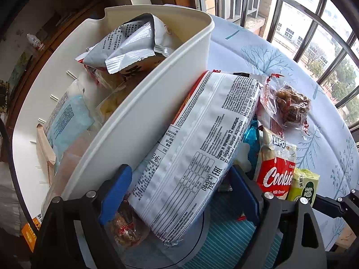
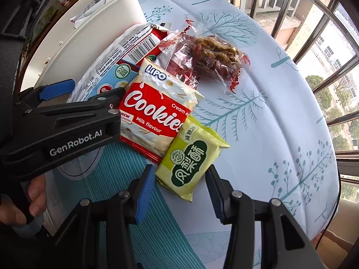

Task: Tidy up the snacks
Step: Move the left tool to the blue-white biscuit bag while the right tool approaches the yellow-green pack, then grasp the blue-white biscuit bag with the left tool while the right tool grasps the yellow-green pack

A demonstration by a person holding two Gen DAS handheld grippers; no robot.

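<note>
the long white biscuit pack (image 1: 197, 148) lies between the blue pads of the left gripper (image 1: 179, 192), its far end leaning against the outer wall of the white bin (image 1: 143, 103); the jaws stand wide and whether the pads press on it cannot be told. the yellow-green pastry packet (image 2: 190, 159) lies on the table just ahead of the right gripper (image 2: 179, 192), its near corner between the half-open jaws, with a gap showing at each pad, so nothing is gripped. beside it, overlapping, is the red and white cookies bag (image 2: 154, 112), and further off a clear wrapper of brown twisted snacks (image 2: 213, 56). a second small clear packet (image 1: 123, 228) lies under the left gripper's left pad.

both grippers point steeply down at the table. in the right wrist view a hand (image 2: 24, 201) wraps the left gripper's handle.

the bin already holds a grey foil bag (image 1: 134, 44) and a pale blue packet (image 1: 69, 121). the table wears a white cloth printed with blue trees (image 2: 269, 123), with a teal striped mat (image 2: 125, 192) on it. barred windows (image 1: 314, 22) beyond show buildings and trees.
</note>
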